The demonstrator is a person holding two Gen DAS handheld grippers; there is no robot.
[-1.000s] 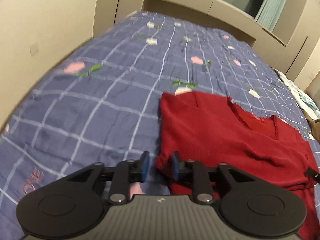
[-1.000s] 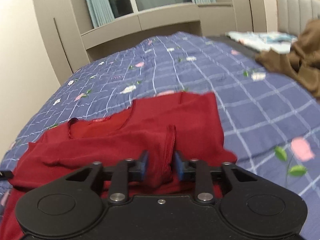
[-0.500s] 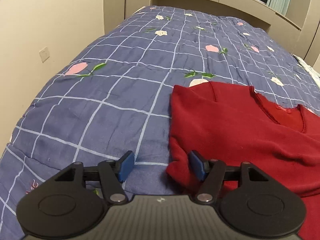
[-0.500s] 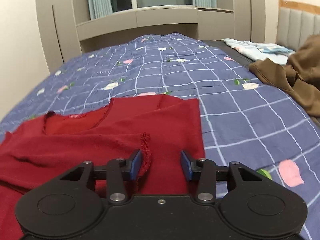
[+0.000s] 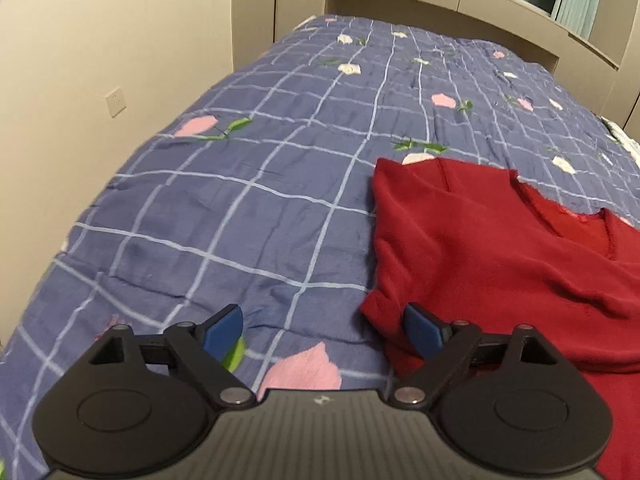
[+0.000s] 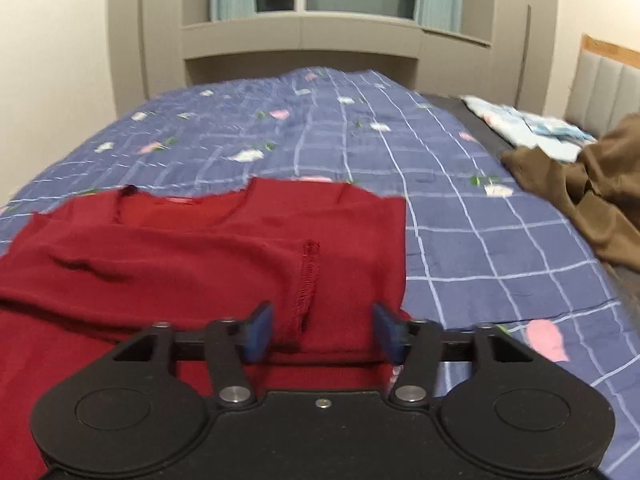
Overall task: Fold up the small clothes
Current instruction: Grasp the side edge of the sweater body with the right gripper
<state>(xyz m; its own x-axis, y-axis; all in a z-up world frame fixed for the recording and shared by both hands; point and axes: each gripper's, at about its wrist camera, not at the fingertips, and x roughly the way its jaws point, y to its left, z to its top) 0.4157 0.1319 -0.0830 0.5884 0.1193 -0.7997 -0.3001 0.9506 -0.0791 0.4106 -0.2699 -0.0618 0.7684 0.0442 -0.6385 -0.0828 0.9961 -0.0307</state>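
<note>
Lying flat on the bed [image 5: 248, 216], the red top [image 6: 168, 264] has its sleeve end [image 6: 308, 276] between the right tool [image 6: 322, 330] tips. Both tools wide open, holding nothing. Left tool [image 5: 322, 330] sits at the top's left edge w/ bare blanket between its tips. Right is nearer.

Left gripper [image 5: 322, 330]: matte black body, ribbed grey central plate with a small white mark, two round side discs, angular linkage arms on silver pivot screws, blue fingertip pads [image 5: 224, 330]. Right gripper [image 6: 324, 332]: same black build, smooth plate with one silver centre screw, blue pads [image 6: 259, 332].
</note>
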